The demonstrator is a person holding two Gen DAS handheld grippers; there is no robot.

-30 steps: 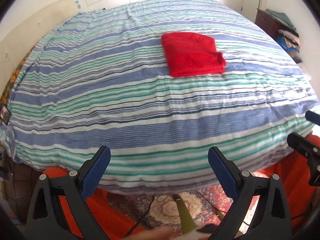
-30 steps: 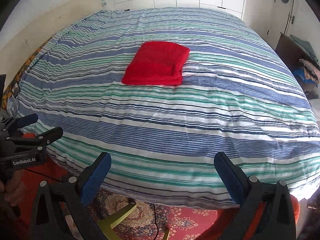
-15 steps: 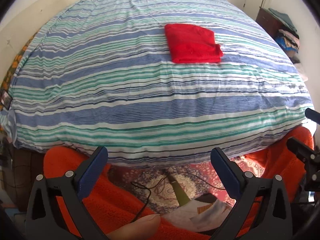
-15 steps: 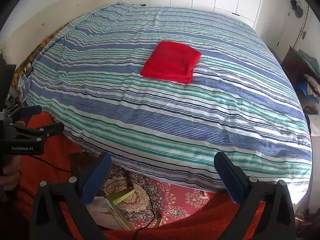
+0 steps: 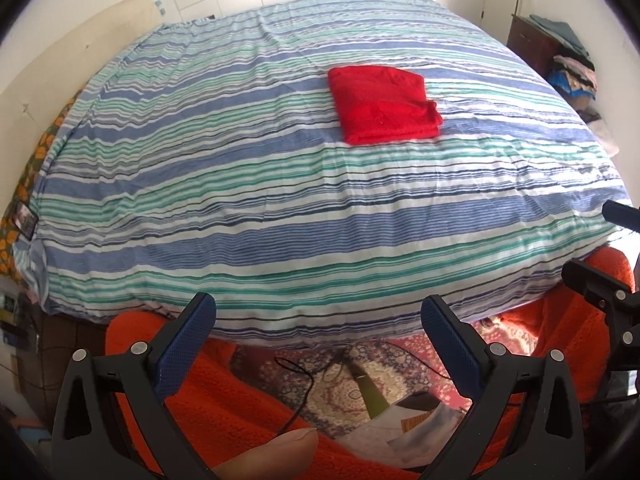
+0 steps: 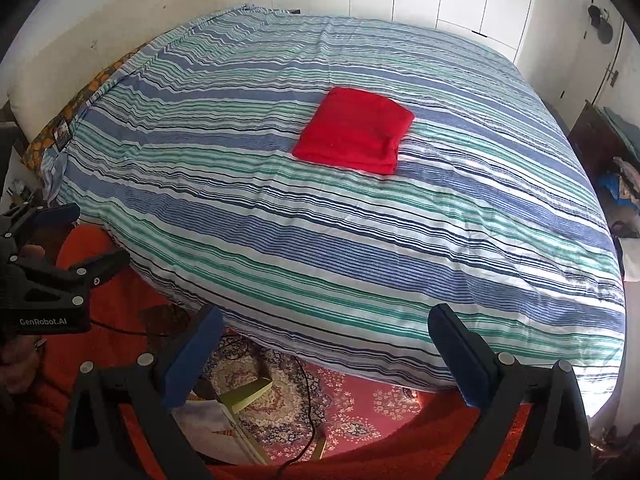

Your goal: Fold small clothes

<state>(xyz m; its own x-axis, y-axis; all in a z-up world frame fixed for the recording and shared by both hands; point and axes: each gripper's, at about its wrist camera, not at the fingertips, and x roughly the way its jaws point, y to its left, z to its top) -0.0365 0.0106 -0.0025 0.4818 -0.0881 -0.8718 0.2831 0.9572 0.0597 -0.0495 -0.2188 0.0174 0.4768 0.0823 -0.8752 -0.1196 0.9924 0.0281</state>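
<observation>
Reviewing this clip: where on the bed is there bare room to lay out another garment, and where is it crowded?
The striped bedspread is bare everywhere except where the folded red garment lies. The widest free patch runs between that garment and the near bed edge; another lies between it and the headboard side. Both the left tool and right tool hang open off the edge, over a crowded floor of cable and papers.

Red garment (image 5: 385, 105) (image 6: 354, 136): folded into a compact, roughly square stack, flat on the striped bed cover (image 5: 248, 184) (image 6: 460, 216), mid-bed, well clear of every edge.
</observation>
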